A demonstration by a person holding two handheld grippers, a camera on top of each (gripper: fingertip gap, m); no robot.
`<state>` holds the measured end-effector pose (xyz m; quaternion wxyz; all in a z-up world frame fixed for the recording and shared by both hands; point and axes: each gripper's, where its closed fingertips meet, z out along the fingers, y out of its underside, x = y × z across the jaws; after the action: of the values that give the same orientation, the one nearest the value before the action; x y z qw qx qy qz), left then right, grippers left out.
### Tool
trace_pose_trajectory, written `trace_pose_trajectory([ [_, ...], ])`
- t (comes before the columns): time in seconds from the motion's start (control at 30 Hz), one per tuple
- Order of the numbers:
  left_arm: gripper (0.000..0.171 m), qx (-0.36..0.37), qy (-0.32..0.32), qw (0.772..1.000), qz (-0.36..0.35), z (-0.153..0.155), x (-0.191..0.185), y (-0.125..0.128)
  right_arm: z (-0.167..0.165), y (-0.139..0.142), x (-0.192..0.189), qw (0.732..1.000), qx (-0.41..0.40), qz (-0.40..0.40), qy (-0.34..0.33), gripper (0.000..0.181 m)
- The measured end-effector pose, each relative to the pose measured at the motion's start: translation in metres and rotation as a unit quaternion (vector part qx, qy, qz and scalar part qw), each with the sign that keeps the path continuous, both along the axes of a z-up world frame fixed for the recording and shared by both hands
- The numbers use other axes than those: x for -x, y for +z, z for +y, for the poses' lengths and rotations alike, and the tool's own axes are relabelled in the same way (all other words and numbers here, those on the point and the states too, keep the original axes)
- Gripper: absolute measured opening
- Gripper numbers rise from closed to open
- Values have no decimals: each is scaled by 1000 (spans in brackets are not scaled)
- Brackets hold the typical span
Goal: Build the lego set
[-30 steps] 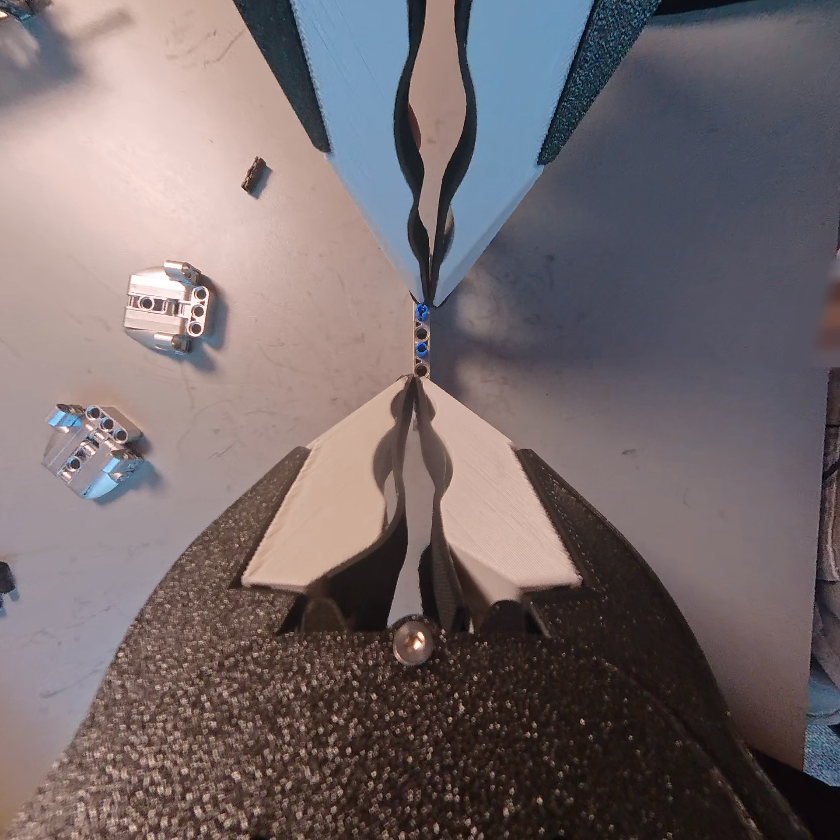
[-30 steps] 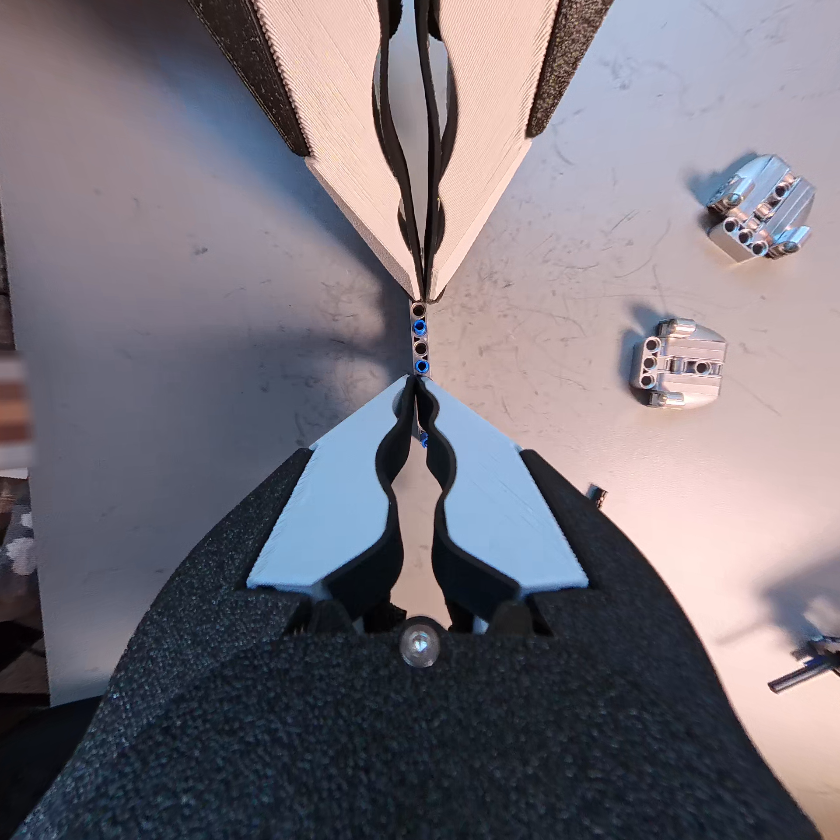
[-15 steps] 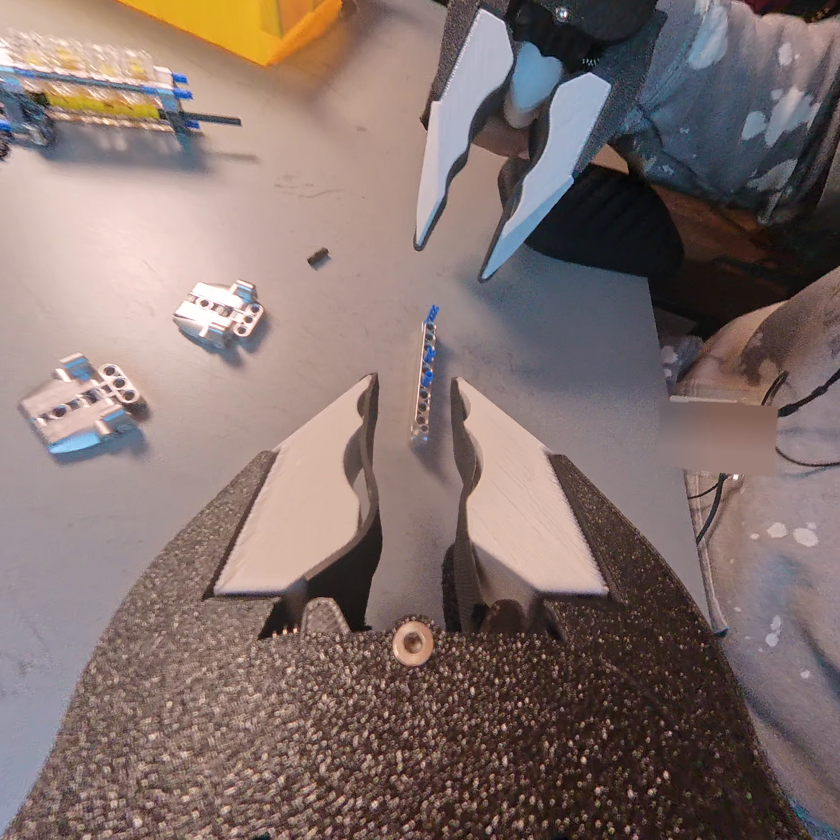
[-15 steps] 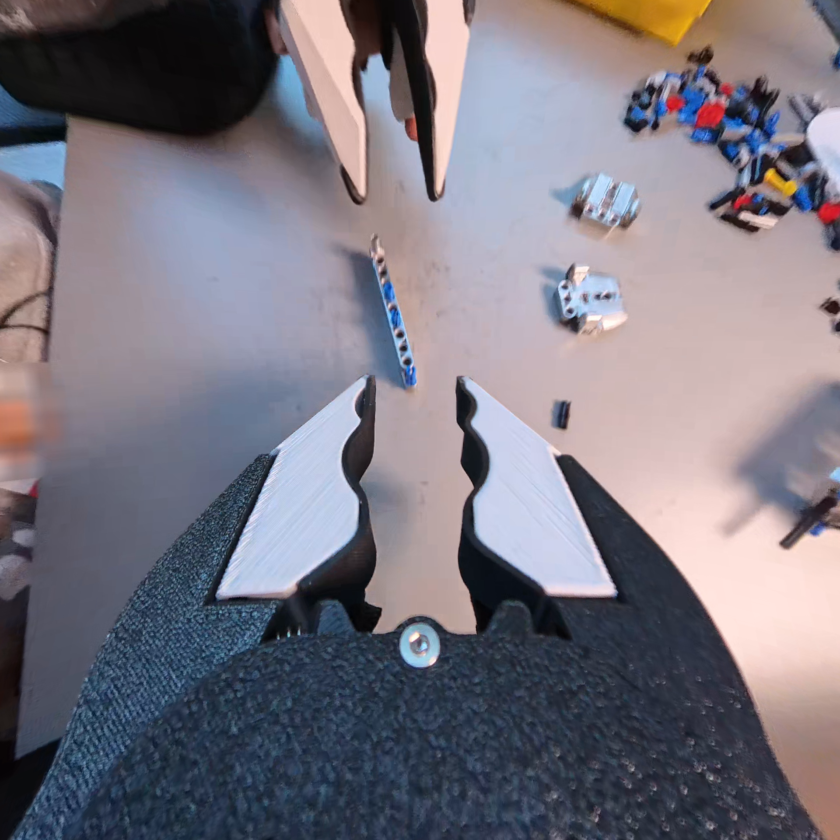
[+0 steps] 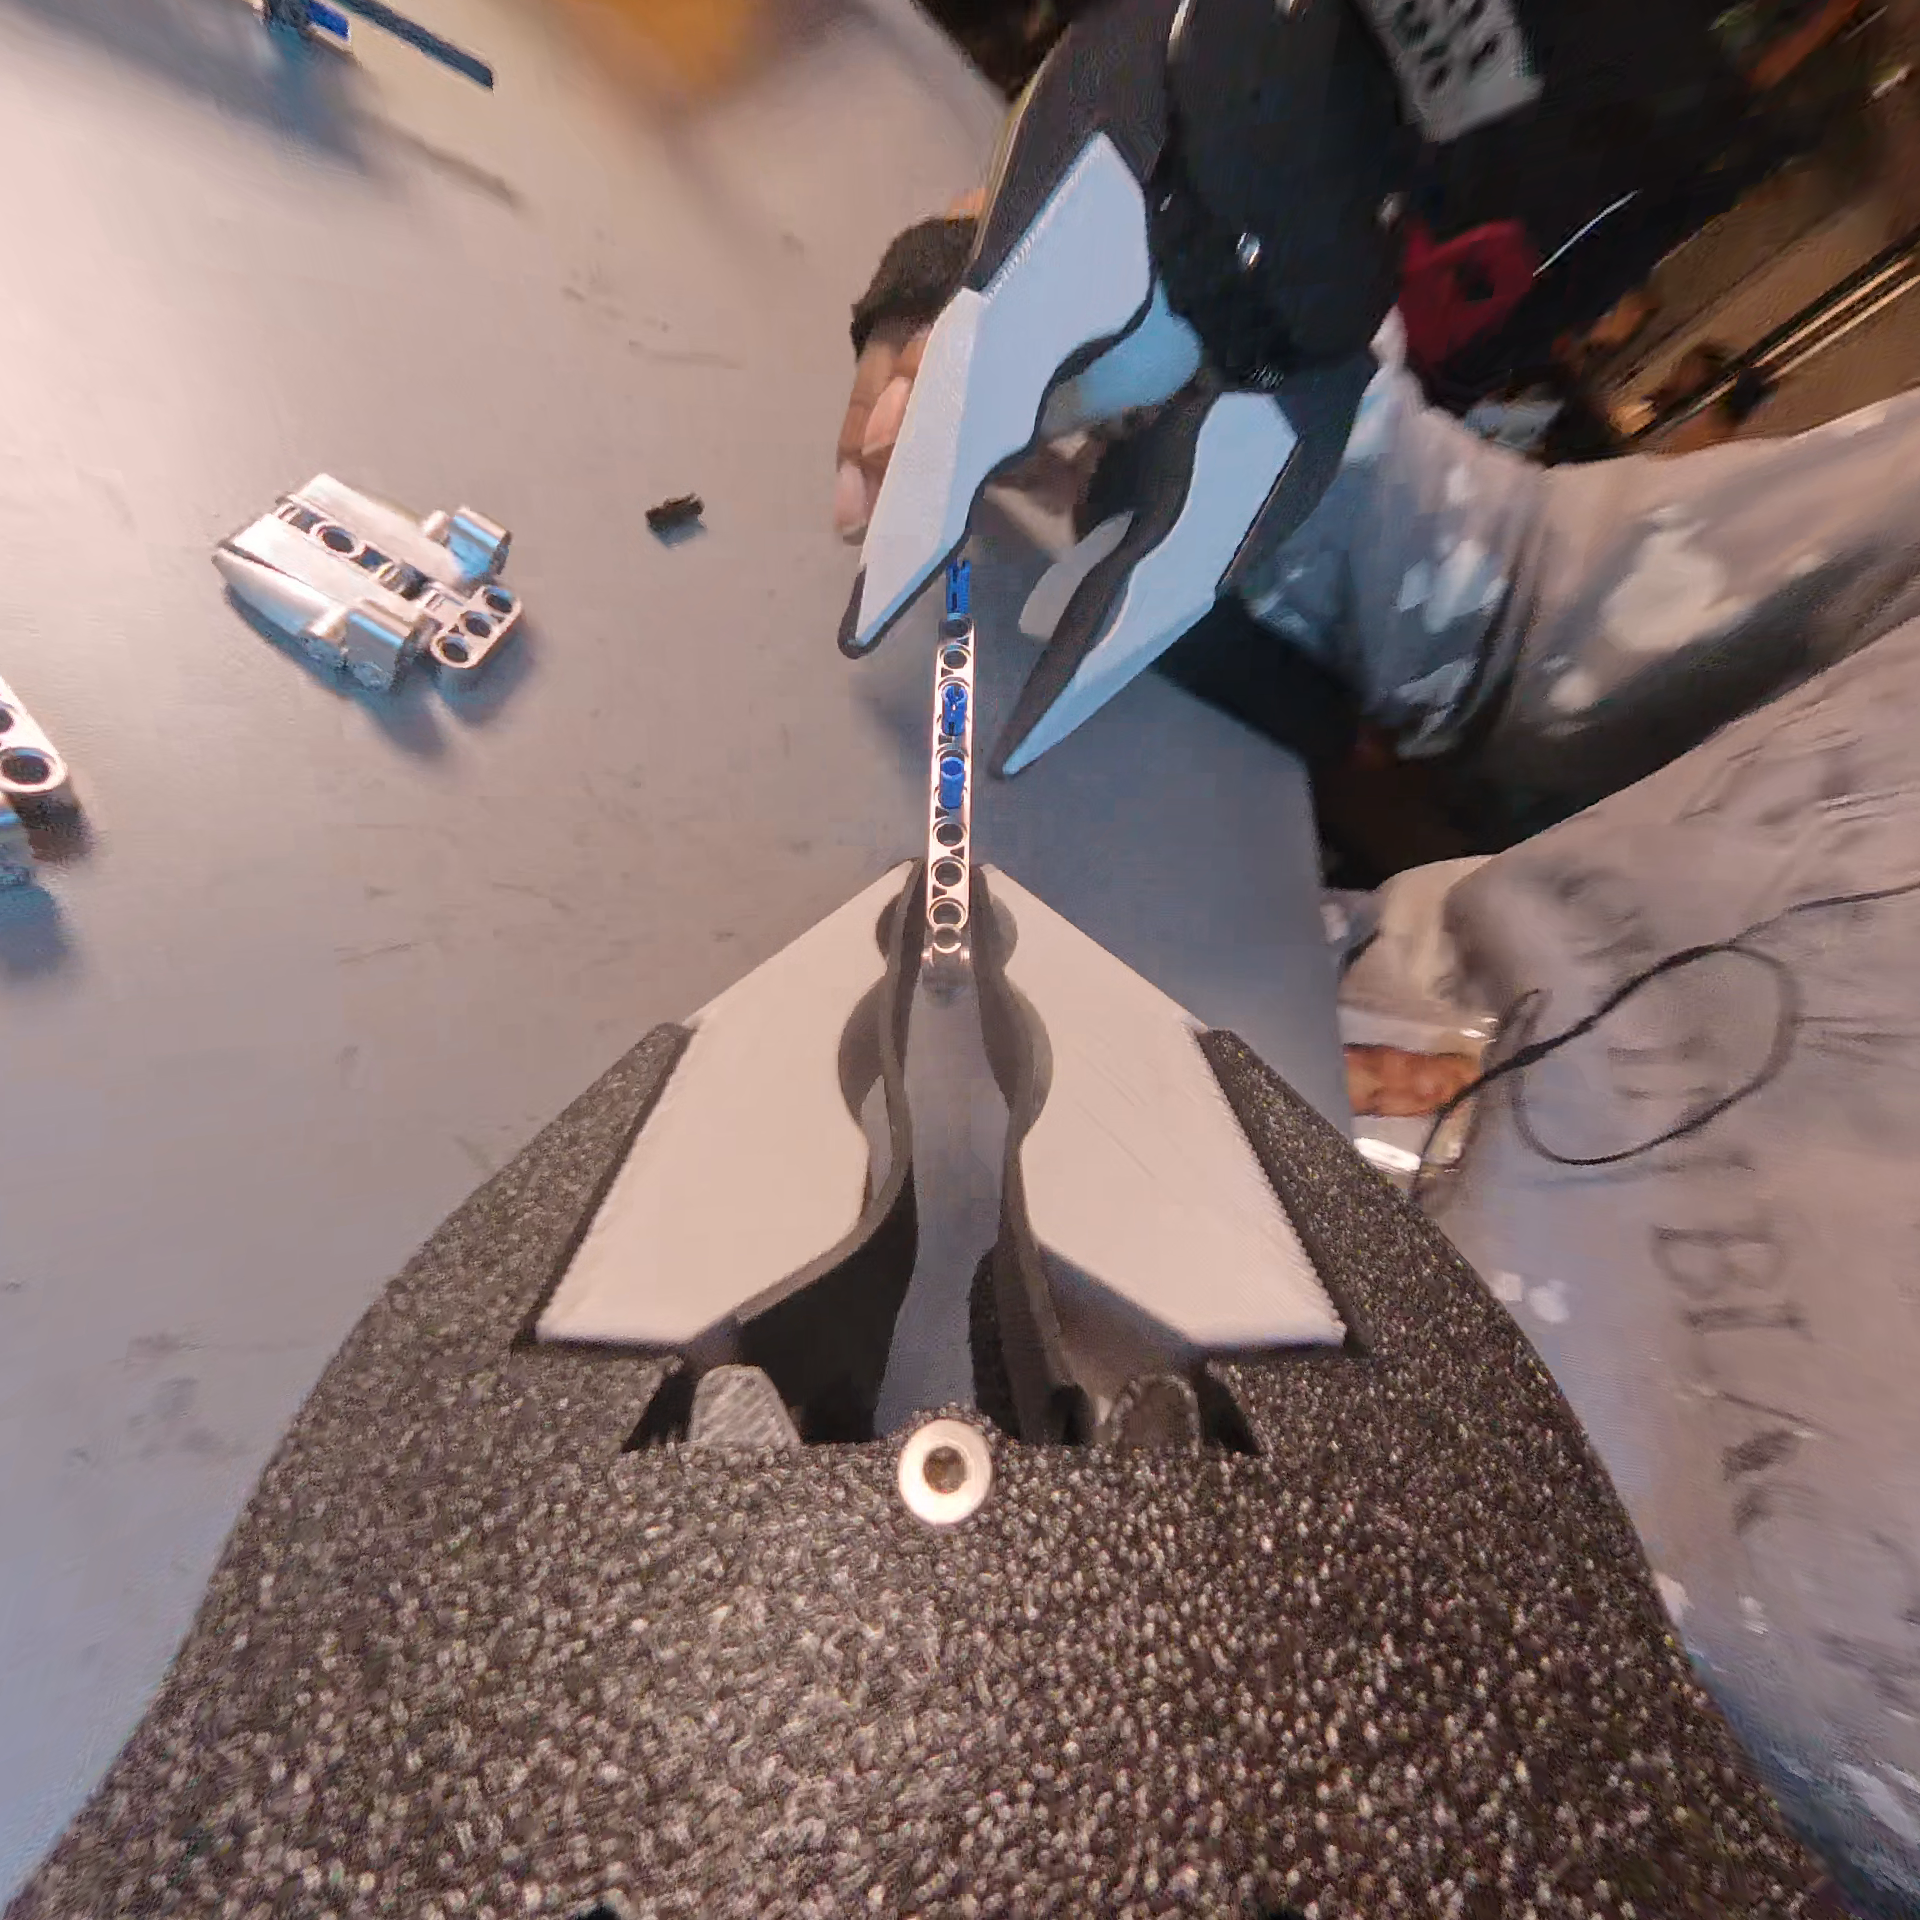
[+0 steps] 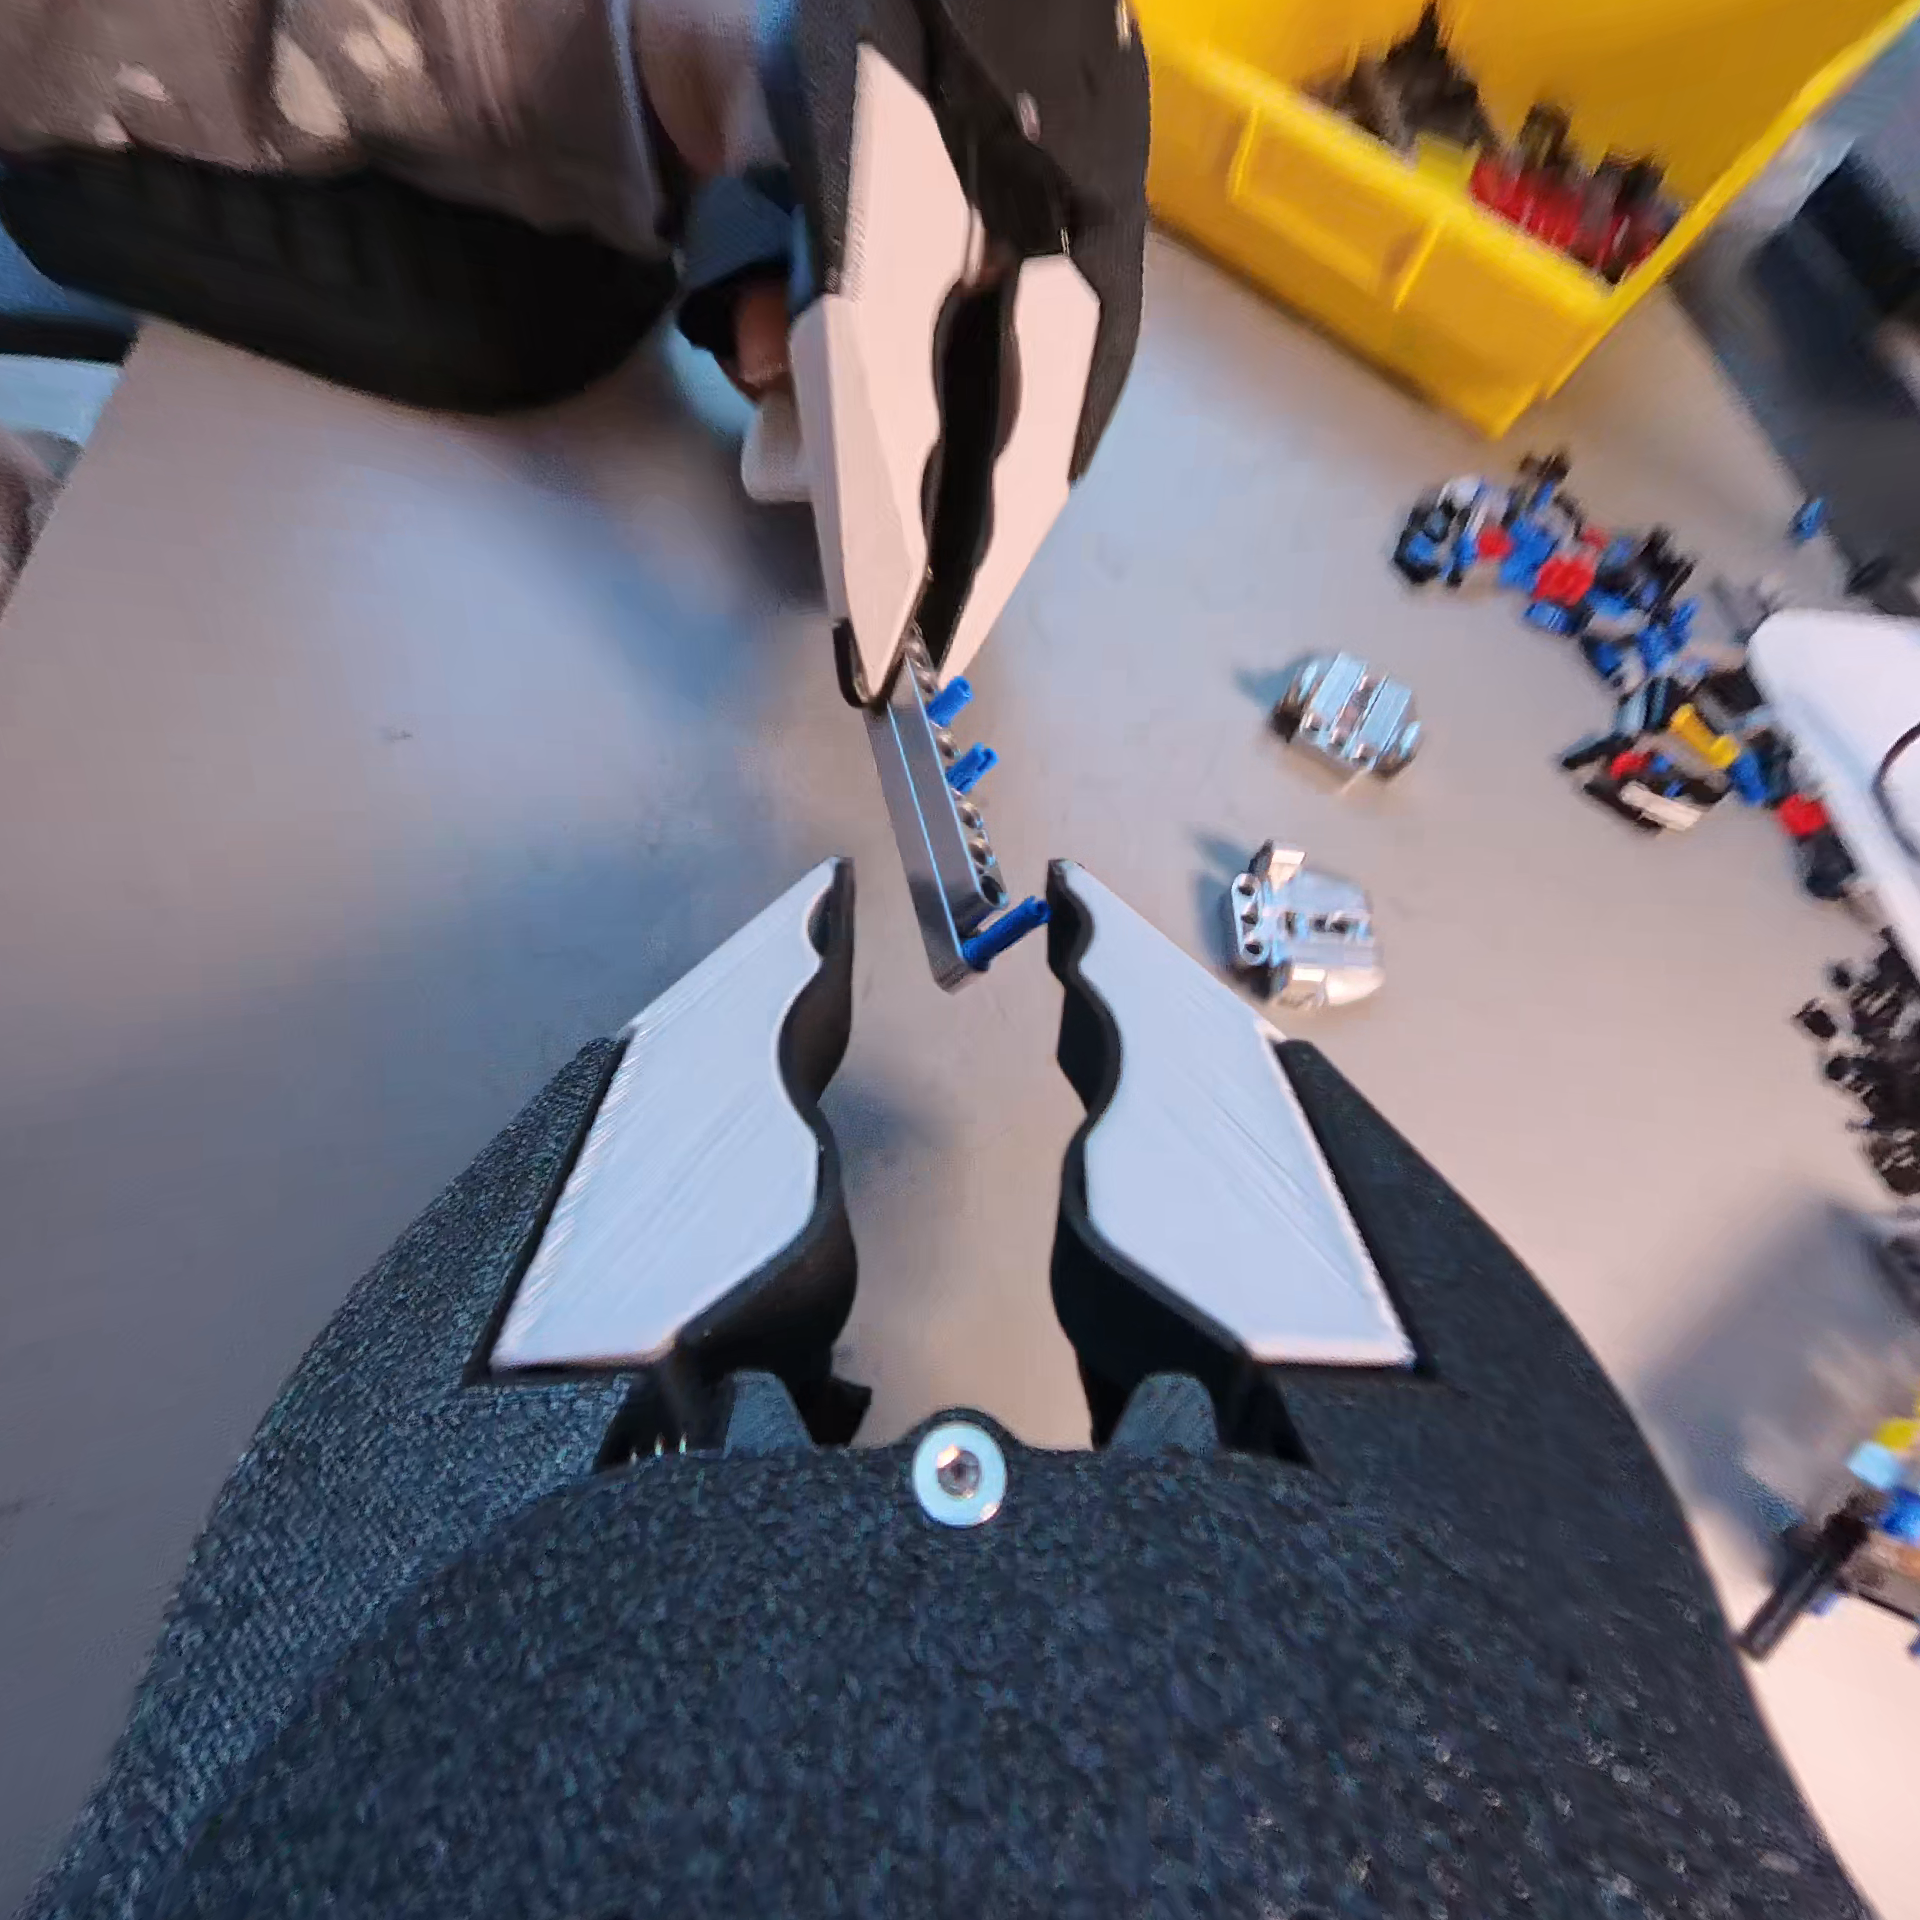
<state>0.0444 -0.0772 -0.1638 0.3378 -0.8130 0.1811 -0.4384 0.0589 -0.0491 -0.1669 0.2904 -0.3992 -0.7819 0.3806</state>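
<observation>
presently we find the left gripper [image 5: 948, 883] closed on one end of a grey perforated beam [image 5: 954, 790], its two pale fingers pinched against the beam's sides. the beam is held clear of the grey table [image 5: 364, 935] and projects forward from the fingertips. we count three blue pins [image 6: 961, 701] standing out of its holes, one at the far end and two nearer the middle.

the right gripper [image 6: 948, 883] stands with its jaws apart and grips nothing. in the right wrist view the free end of the beam lies between its fingertips, and the end pin reaches close to the right-hand finger; we cannot tell whether they touch. in the left wrist view the same gripper [image 5: 930, 707] appears opposite, spread either side of the beam's far end.

on the table we note two silver panel pieces [image 6: 1304, 925], lying apart from each other to the right of the right gripper and well apart from the beam. a small black piece [image 5: 675, 511] lies alone on the surface near them. farther off we record a loose heap of blue, red and black parts [image 6: 1600, 613], and behind it a yellow bin [image 6: 1382, 239] holding more parts, blurred. a person's sleeve [image 5: 1558, 582], grey with pale marks, shows behind the right gripper.
</observation>
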Motion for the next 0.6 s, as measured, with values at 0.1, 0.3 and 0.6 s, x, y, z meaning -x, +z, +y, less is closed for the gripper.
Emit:
trace_pose_trajectory([
  [0.1,5,19,-7,998,-63,2,0,11,3,11,4,996,-61,70,-7,44],
  [0.3,5,53,-15,995,-84,2,-5,5,5,12,5,970,-215,117,-6,41],
  [0.6,7,11,23,999,-22,8,-3,-1,7,-7,5,964,-251,83,-16,15],
])
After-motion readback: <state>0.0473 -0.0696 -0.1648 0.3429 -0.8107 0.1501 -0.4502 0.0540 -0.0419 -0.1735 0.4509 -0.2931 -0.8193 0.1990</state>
